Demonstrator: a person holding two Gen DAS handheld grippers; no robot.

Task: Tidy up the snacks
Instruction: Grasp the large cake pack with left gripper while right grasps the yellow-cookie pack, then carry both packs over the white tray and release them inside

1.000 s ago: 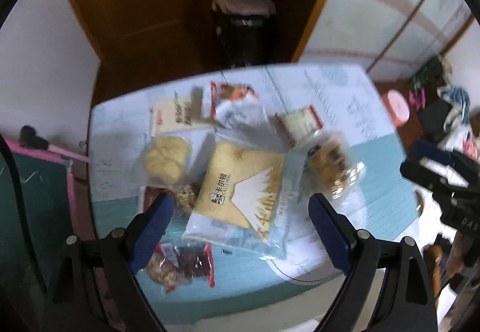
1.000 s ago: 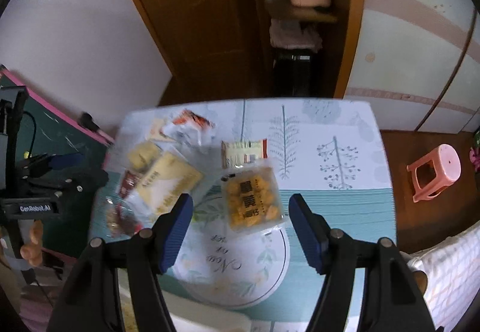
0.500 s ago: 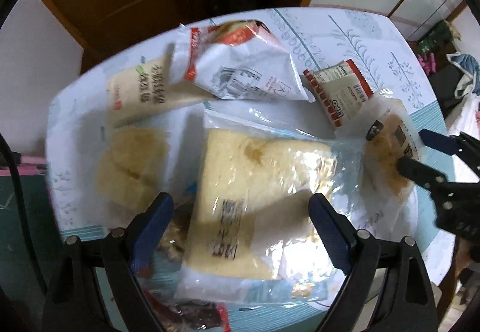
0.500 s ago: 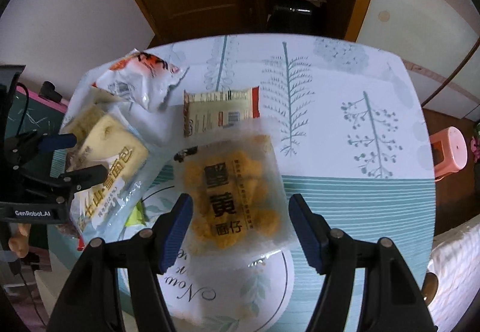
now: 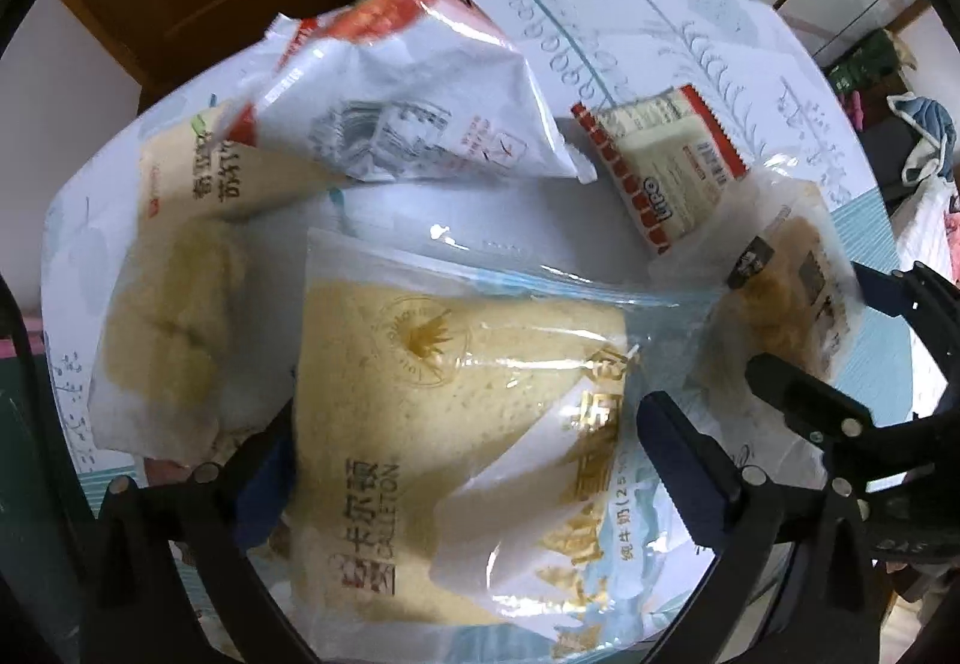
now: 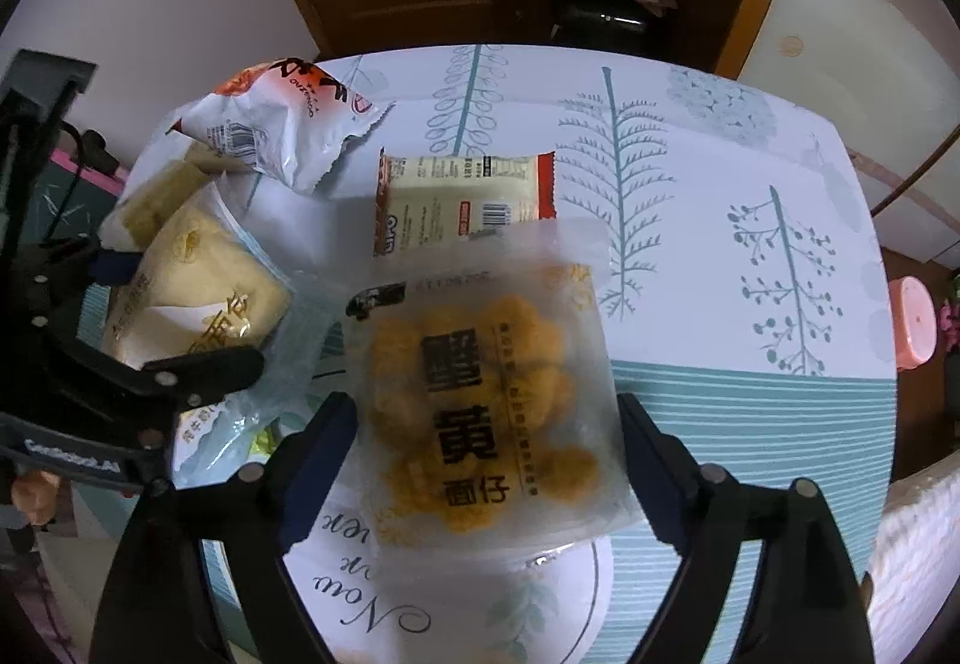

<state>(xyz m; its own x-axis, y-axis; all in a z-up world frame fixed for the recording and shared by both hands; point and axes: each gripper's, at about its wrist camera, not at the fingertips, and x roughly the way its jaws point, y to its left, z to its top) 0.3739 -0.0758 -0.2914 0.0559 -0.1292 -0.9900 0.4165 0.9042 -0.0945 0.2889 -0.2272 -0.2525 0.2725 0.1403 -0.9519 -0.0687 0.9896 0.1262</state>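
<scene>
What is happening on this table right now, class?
A person holds two grippers over snack packets on a table. The left gripper straddles a bagged yellow sponge cake, its jaws opening. The right gripper straddles a frosted bag of fried snacks, jaws also opening. Neither packet looks gripped yet. A crumpled white bag and a red-edged packet lie beyond.

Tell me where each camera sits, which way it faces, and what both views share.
Left wrist: on the left claw, looking straight down at the yellow cake packet between its opening jaws; right claw at right.
Right wrist: on the right claw, steeply down at the egg-yolk snack bag, jaws opening; left claw at left.
Shared: both packets, red-edged cracker pack, white chip bag.
</scene>
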